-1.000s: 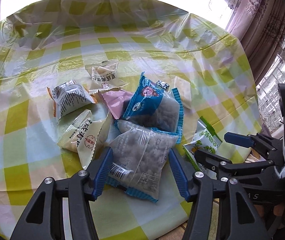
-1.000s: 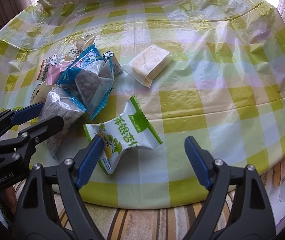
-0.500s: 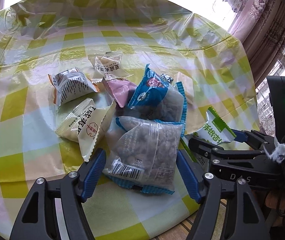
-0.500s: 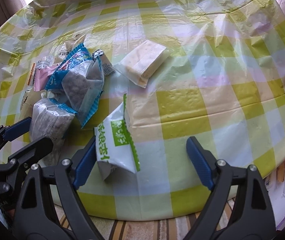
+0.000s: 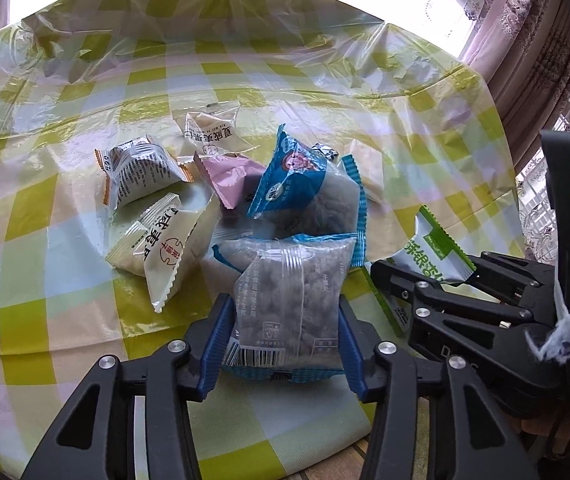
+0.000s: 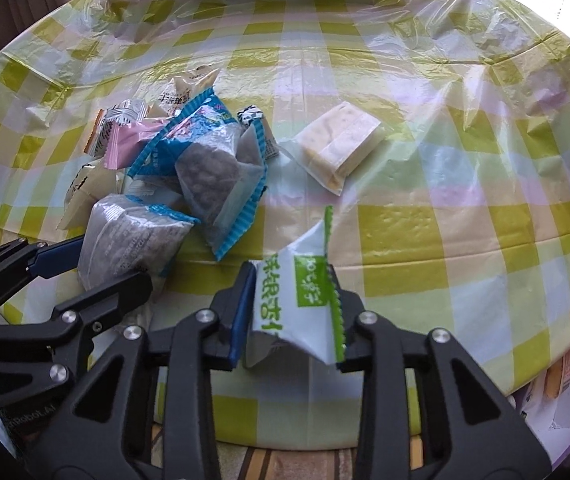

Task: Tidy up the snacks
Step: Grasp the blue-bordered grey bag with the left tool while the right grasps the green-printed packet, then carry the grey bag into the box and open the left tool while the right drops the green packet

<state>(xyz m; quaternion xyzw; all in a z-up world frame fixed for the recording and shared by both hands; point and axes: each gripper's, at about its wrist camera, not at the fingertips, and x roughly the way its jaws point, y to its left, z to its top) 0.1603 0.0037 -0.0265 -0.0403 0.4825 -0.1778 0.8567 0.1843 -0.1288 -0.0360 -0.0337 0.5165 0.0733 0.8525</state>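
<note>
My left gripper (image 5: 281,320) is shut on a clear blue-edged packet of dark snacks (image 5: 289,300), at the near edge of a snack pile; the packet also shows in the right wrist view (image 6: 129,236). My right gripper (image 6: 297,312) is shut on a white and green packet (image 6: 301,300), held tilted just above the table; the same packet shows in the left wrist view (image 5: 433,252). A second blue packet (image 5: 309,192) lies behind the left one.
The checked yellow tablecloth under plastic (image 6: 425,240) covers the round table. In the pile lie a pink packet (image 5: 229,176), white packets (image 5: 165,244), (image 5: 137,168), (image 5: 213,132). A pale cracker pack (image 6: 341,140) lies apart to the right. Curtains (image 5: 545,40) hang at far right.
Both grippers have closed: the left on the clear blue-edged packet, the right on the white and green packet, which has been tipped up off the cloth.
</note>
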